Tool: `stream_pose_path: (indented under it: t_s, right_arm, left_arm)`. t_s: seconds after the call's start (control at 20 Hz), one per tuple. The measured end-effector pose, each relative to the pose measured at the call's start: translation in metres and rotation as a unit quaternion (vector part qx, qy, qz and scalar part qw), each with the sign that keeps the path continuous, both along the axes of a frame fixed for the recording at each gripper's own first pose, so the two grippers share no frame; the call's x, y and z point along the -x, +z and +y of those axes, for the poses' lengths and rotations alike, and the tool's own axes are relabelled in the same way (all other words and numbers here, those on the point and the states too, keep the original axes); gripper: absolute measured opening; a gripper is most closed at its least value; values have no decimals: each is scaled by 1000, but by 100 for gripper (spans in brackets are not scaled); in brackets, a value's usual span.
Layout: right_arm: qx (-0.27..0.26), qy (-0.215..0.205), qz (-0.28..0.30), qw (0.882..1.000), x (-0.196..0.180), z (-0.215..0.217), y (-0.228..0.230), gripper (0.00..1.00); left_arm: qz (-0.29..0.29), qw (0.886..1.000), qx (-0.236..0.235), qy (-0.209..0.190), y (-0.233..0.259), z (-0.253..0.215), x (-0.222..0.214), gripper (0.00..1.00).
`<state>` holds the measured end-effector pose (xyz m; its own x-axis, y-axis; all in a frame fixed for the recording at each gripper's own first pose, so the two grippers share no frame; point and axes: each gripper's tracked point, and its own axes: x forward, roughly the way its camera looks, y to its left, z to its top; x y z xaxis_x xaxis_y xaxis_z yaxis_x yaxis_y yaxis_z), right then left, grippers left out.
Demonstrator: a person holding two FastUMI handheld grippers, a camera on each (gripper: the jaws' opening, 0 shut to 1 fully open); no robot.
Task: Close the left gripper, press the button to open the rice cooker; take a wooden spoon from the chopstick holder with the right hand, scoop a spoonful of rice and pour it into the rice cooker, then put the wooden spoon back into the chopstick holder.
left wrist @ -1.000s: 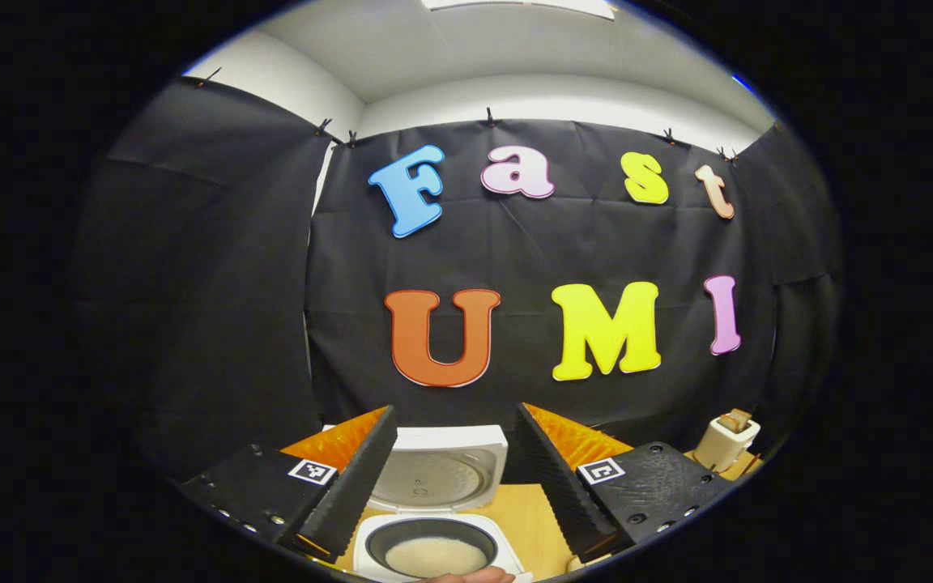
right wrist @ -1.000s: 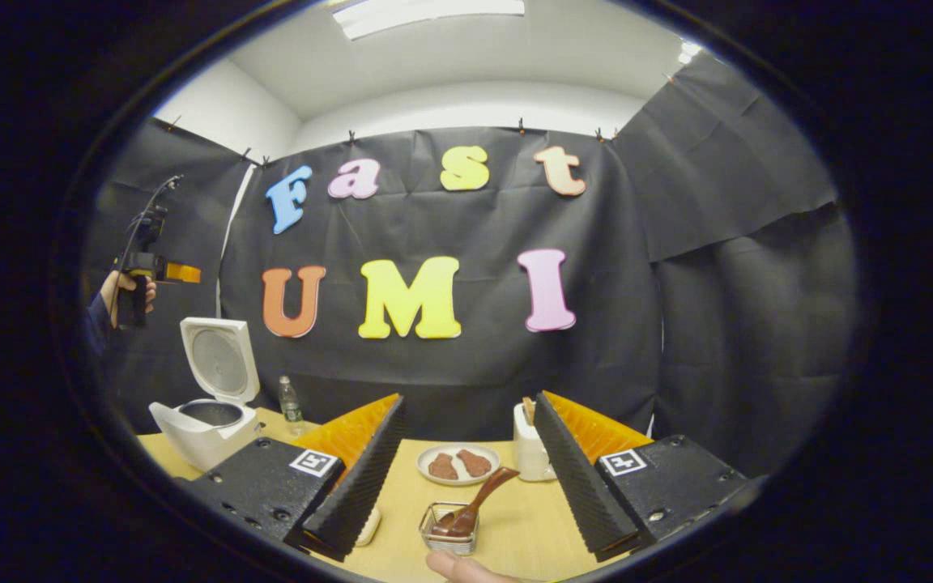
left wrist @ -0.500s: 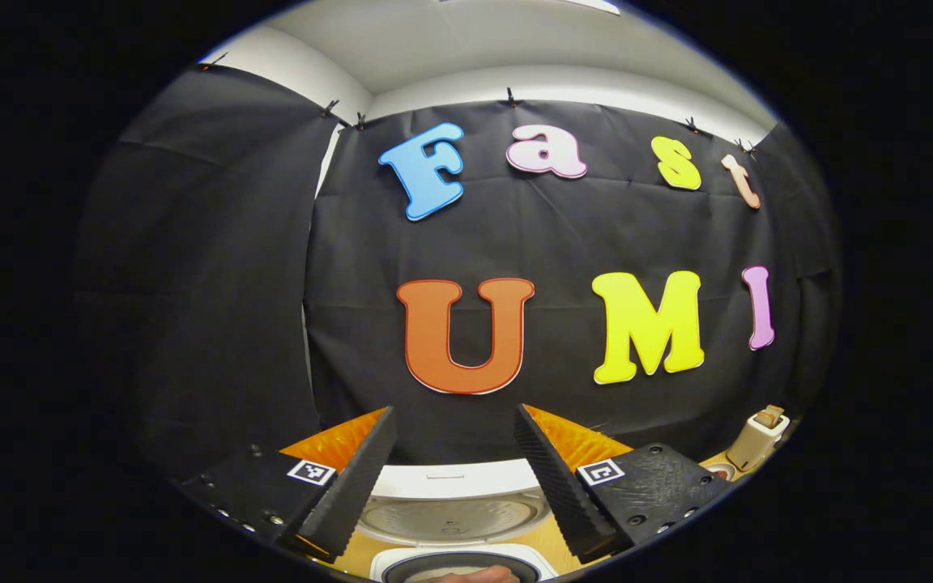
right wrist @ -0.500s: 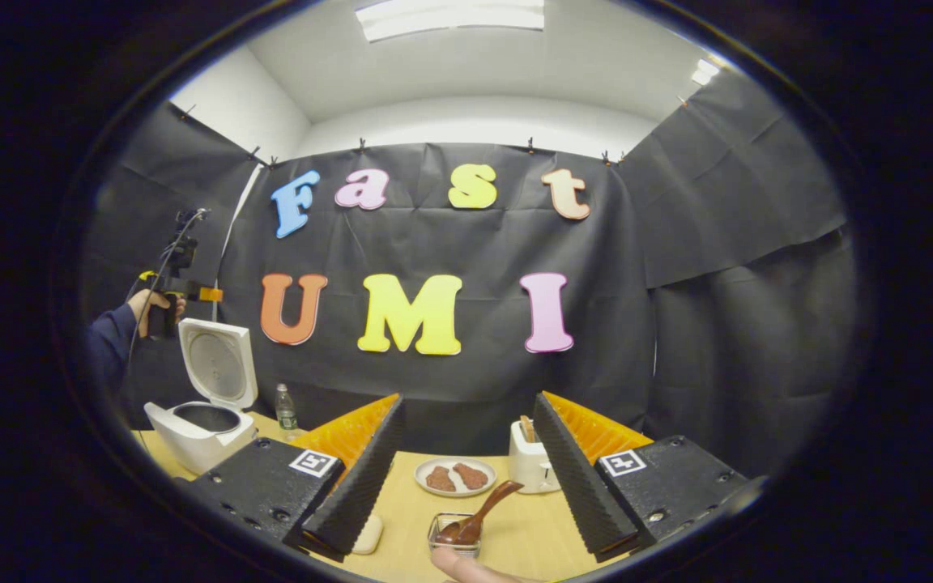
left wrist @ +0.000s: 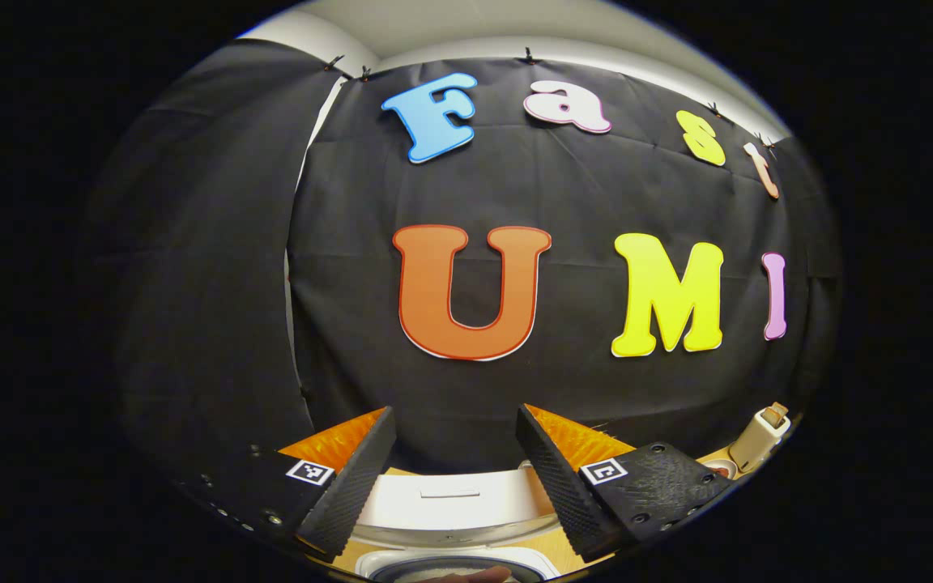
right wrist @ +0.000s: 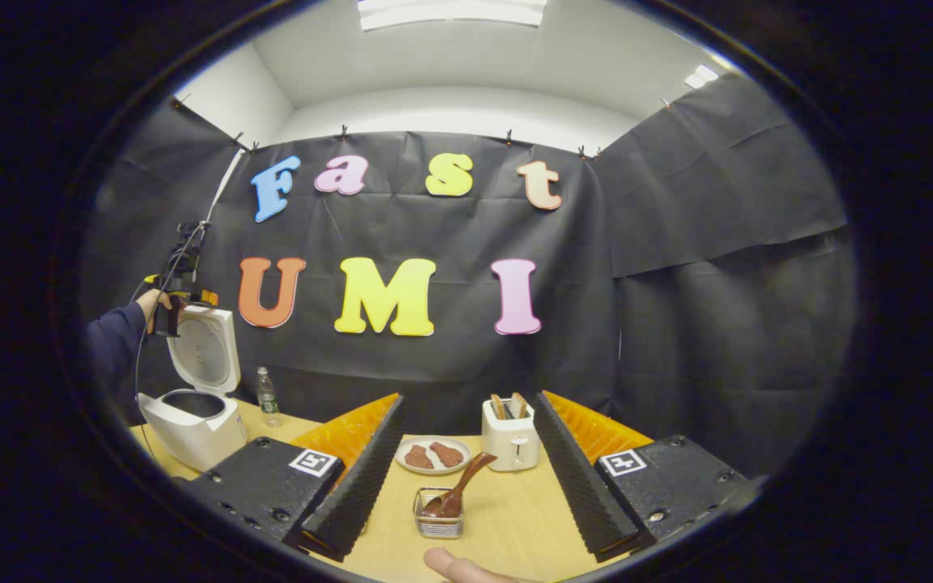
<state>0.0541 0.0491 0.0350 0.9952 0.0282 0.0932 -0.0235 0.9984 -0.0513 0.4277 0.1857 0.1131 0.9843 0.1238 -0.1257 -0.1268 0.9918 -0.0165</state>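
While the left gripper (left wrist: 454, 478) hangs above the rice cooker (left wrist: 454, 518) in the left gripper view, its jaws stand spread with nothing between them, and through the gap shows the top edge of the raised white lid, with the rim of the cooker's body and dark pot just below at the bottom edge. A fingertip (left wrist: 475, 575) peeks in at the very bottom. Far to the right, at the edge of the bench (left wrist: 560, 555), stands a cream toaster (left wrist: 758, 441) with bread in its slot. From the right gripper view, the right gripper (right wrist: 466, 478) is held over the wooden bench (right wrist: 515, 518), jaws spread wide and gripping nothing. Between them, near the front, sits a small wire basket (right wrist: 438, 522) — the chopstick holder — with the wooden spoon (right wrist: 458, 494) resting in it, bowl down and handle tilted up to the right. Behind it lies a white plate (right wrist: 432, 455) with two brown pieces of food, and just beside that the toaster (right wrist: 510, 437) holds two slices. Far to the left, the rice cooker (right wrist: 191, 413) stands open with its lid upright; the other gripper (right wrist: 179, 279), held by a hand (right wrist: 151, 301) in a dark sleeve, hovers at the lid's top edge — whether it touches I cannot tell. A small water bottle (right wrist: 268, 397) stands just to the right of the cooker. A fingertip (right wrist: 454, 564) shows at the bottom.
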Motion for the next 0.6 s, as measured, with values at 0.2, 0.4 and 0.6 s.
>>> stream_pose_path:
  t_s: [0.2, 0.4, 0.6]
  right_arm:
    - [3, -22, -9, 1000, 33, -21, 5, 100]
    - [-15, -10, -18, 1000, 67, -25, 1, 100]
    - [-33, 19, -21, 999, 90, -24, -7, 100]
  left_arm:
    - [21, 999, -17, 27, -7, 1, 24, 90]
    - [34, 999, -18, 27, -18, -7, 61, 91]
    - [48, 998, -17, 29, -41, -16, 103, 91]
